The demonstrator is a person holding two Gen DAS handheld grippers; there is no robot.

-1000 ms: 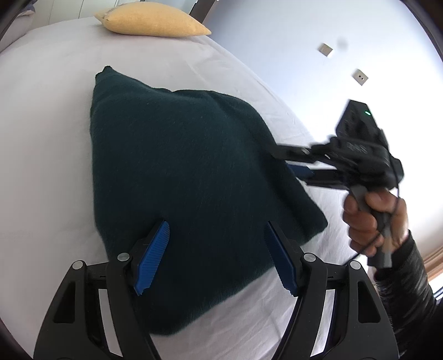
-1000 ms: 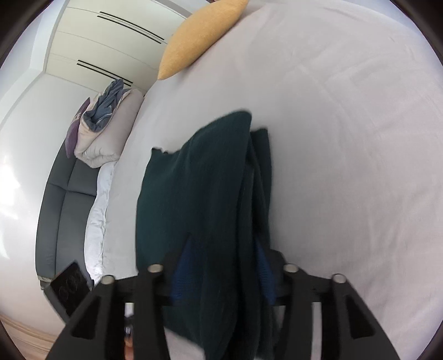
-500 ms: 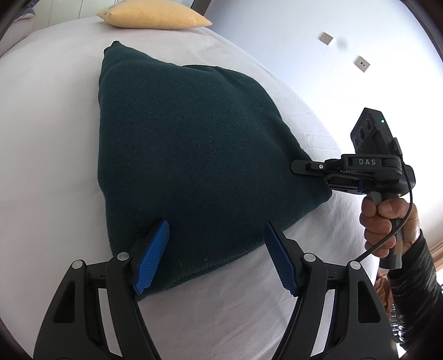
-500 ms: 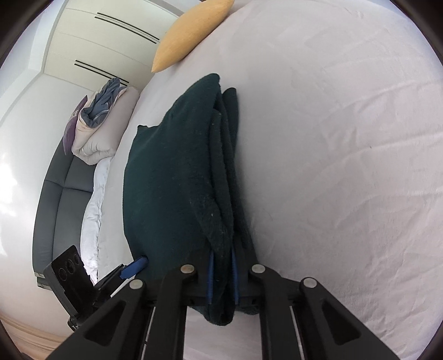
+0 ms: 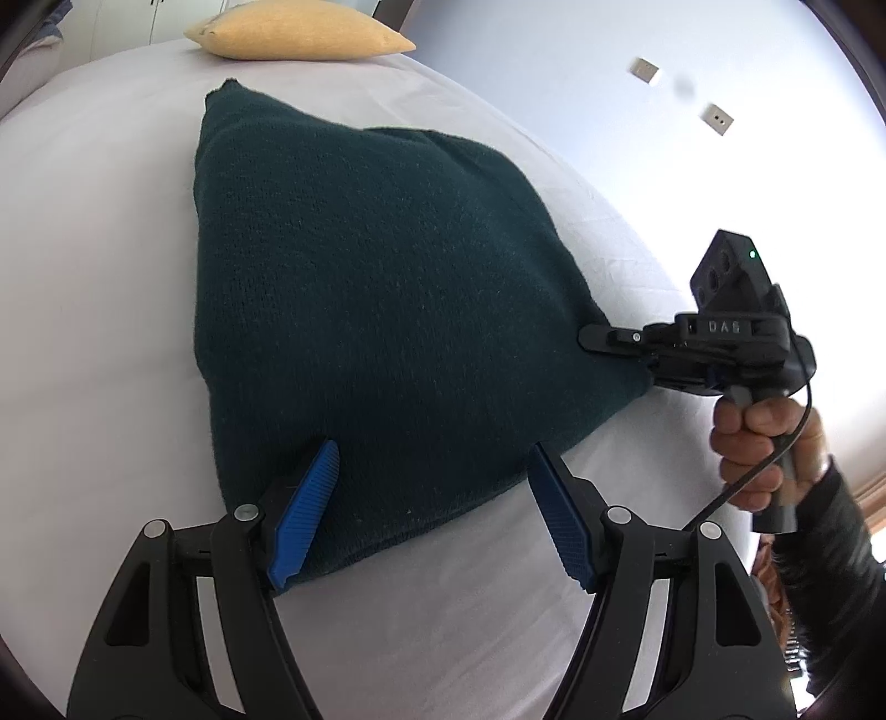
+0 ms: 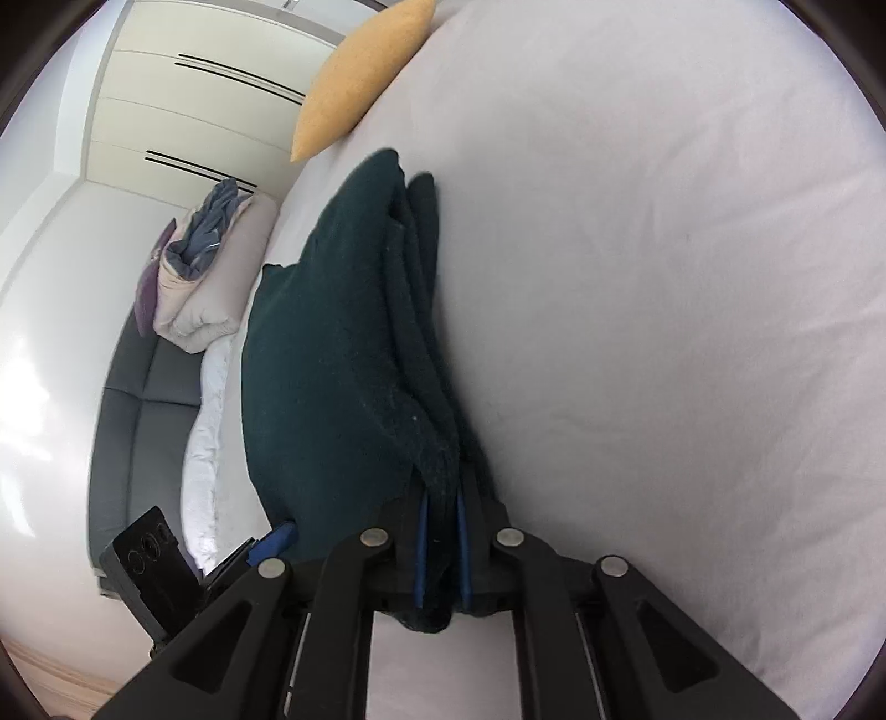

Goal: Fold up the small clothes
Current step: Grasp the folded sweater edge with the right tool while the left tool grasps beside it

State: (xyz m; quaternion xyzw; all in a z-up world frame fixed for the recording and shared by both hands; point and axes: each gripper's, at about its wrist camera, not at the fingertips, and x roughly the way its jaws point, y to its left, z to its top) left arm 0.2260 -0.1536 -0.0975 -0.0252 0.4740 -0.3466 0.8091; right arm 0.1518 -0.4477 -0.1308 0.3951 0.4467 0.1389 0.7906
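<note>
- In the left wrist view, the white bed sheet (image 5: 99, 310) fills the left and bottom of the frame, and the yellow pillow (image 5: 299, 33) lies at the upper centre edge.
- The dark green knit garment (image 5: 376, 310) lies folded flat on the sheet across the middle of the frame; compared with a second ago it sits larger and smoother, its layers no longer lifted.
- The left gripper (image 5: 432, 515) hovers at the bottom centre with its blue pads (image 5: 307, 509) spread wide and released, framing the garment's near edge, just as in the earlier frames.
- At the right centre, the right gripper (image 5: 620, 340) is clenched on the garment's right corner, held by a hand (image 5: 758, 437); a second ago it was blurred and higher, half a second ago nearly where it is now.
- In the right wrist view, a grey sofa (image 6: 138, 421) with a bundle of bedding (image 6: 210, 277) sits at the left.
- At the centre, the stacked folds of the garment (image 6: 343, 354) run from the upper middle down into the pinched blue pads (image 6: 422, 548) at the bottom centre.
</note>
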